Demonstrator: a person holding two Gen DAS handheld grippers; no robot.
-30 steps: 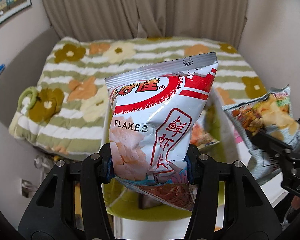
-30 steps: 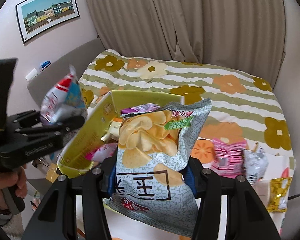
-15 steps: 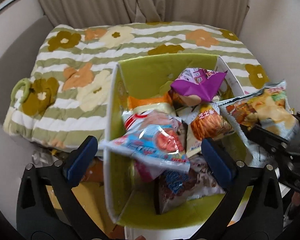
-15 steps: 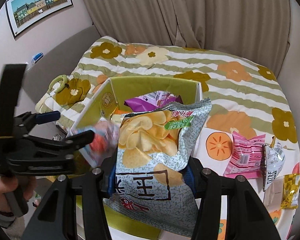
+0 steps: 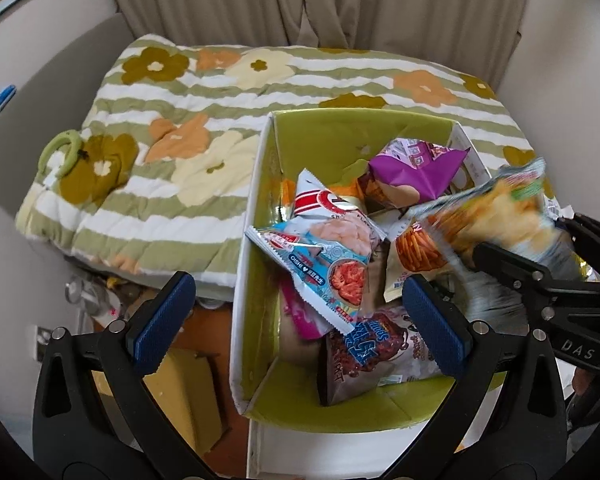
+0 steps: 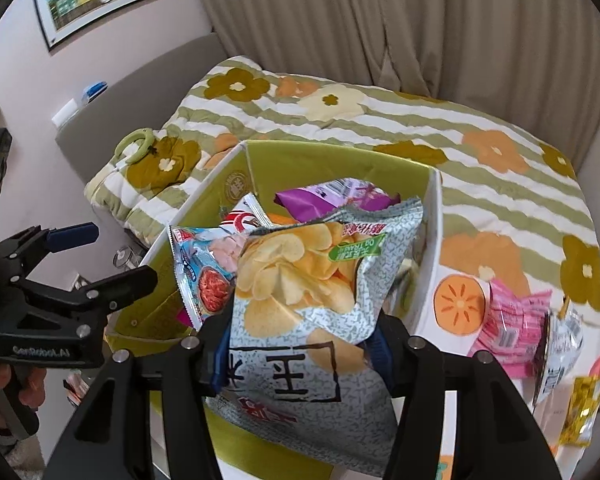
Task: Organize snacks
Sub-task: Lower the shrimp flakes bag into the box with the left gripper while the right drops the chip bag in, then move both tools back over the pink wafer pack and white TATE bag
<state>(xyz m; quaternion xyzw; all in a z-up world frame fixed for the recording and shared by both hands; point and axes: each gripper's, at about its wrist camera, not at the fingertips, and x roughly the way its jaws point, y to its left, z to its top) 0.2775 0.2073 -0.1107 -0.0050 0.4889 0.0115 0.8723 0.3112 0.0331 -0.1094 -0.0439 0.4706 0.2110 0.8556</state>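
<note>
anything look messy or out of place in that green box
Somewhat. The shrimp flakes bag lies tilted across the left rim of the green box, one corner poking out over the wall. The other packets are heaped at odd angles. Nothing looks torn or spilled.

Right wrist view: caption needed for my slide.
Right gripper holds a chip bag over the green snack box; left gripper open.

My right claw (image 6: 300, 344), black with blue pads, carries a grey speckled chip bag (image 6: 320, 300) printed with yellow crisps. The box (image 5: 360, 136) is lime green inside, white outside; in it lie a purple packet (image 5: 416, 168), a light-blue packet (image 5: 324, 272) and a red-and-white packet (image 5: 324, 204). The bedspread (image 5: 180, 160) shows green-and-white stripes with orange, olive and cream flowers.
</note>
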